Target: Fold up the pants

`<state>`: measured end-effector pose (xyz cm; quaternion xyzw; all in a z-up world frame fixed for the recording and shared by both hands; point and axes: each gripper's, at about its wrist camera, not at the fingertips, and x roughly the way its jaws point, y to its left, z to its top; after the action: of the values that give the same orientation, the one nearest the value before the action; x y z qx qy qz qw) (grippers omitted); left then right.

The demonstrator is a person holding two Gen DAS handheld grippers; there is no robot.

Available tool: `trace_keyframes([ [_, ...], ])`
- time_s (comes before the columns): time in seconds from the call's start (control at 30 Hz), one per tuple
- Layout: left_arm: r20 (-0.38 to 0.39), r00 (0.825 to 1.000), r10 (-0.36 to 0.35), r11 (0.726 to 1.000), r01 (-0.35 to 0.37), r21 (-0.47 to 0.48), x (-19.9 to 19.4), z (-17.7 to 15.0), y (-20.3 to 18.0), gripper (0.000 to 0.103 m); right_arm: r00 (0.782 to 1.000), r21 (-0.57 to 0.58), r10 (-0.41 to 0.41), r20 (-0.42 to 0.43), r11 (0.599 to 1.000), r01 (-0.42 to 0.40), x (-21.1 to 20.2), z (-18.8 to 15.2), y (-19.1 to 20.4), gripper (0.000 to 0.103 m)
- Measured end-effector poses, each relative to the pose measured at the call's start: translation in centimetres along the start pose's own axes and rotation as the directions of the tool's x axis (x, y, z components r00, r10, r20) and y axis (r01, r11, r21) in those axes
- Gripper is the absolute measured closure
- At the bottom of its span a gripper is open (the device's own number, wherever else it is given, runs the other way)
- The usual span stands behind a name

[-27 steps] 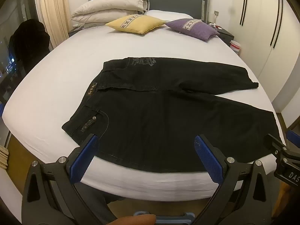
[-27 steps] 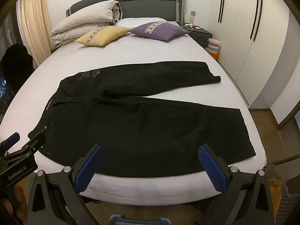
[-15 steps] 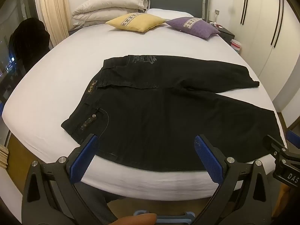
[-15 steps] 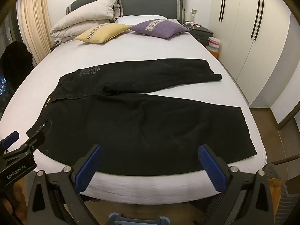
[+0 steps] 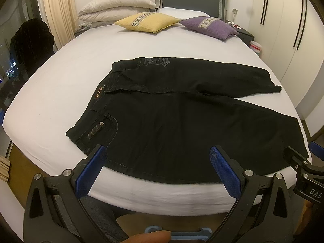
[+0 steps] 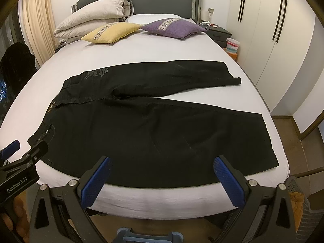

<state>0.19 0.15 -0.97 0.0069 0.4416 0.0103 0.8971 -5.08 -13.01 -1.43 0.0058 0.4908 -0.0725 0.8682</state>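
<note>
Black pants (image 5: 182,117) lie flat across the white bed (image 5: 60,85), waistband to the left, both legs spread apart toward the right; they also show in the right wrist view (image 6: 158,129). My left gripper (image 5: 157,151) is open and empty, hovering over the near edge by the waist and hip pocket. My right gripper (image 6: 162,163) is open and empty, over the near edge of the near leg. Each gripper shows at the edge of the other's view.
A yellow cushion (image 5: 147,21), a purple cushion (image 5: 210,27) and a folded duvet (image 5: 119,8) sit at the headboard. A dark garment (image 5: 30,40) hangs at the left. Wardrobe doors (image 6: 273,30) and a nightstand (image 6: 218,32) stand at the right.
Both grippers have moved a little forward toward the bed edge; the pants look slightly nearer. The pants have not moved and both grippers stay open.
</note>
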Motion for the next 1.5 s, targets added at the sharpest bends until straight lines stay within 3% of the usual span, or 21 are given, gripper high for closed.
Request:
trace_keyframes([
  [1.5, -0.024, 1.0, 0.014, 1.0, -0.014, 0.017, 1.2, -0.6, -0.2, 0.0, 0.999, -0.001, 0.022, -0.03, 1.0, -0.022, 1.2, -0.5, 0.4, 0.0],
])
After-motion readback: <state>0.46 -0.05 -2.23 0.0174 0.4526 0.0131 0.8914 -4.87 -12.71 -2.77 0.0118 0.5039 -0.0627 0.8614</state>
